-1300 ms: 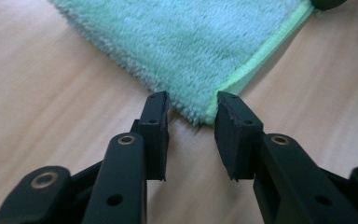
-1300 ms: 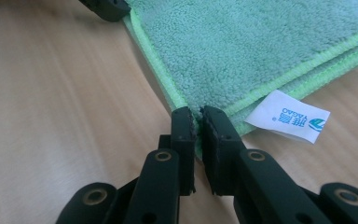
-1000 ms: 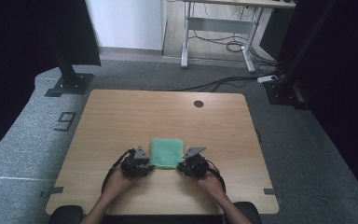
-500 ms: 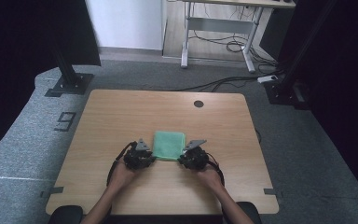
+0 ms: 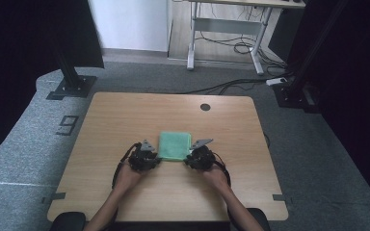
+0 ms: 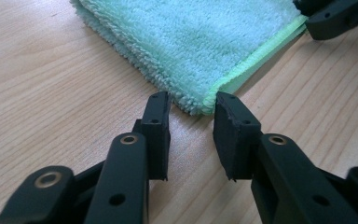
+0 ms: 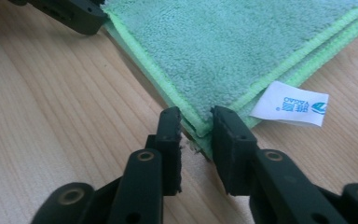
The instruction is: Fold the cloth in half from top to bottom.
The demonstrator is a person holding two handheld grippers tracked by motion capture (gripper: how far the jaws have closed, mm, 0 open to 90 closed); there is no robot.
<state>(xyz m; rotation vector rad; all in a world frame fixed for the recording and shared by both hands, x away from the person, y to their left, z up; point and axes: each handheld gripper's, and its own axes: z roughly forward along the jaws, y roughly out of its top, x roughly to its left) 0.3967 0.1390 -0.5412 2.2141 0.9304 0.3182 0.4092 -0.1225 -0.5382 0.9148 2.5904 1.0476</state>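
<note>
Left gripper (image 5: 150,155) and right gripper (image 5: 192,155) low at frame centre, fingers released, flanking near corners of folded green cloth (image 5: 175,145) on tabletop (image 5: 125,115). Cloth farther up-frame than before.

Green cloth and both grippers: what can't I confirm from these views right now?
- Cloth layer count: the high view is too small, and the gripper views show edges only.
- Label text: too small in the right gripper view.
- Right gripper: its jaws flank the corner, but contact is unclear.
- Left gripper: open at its corner.
</note>
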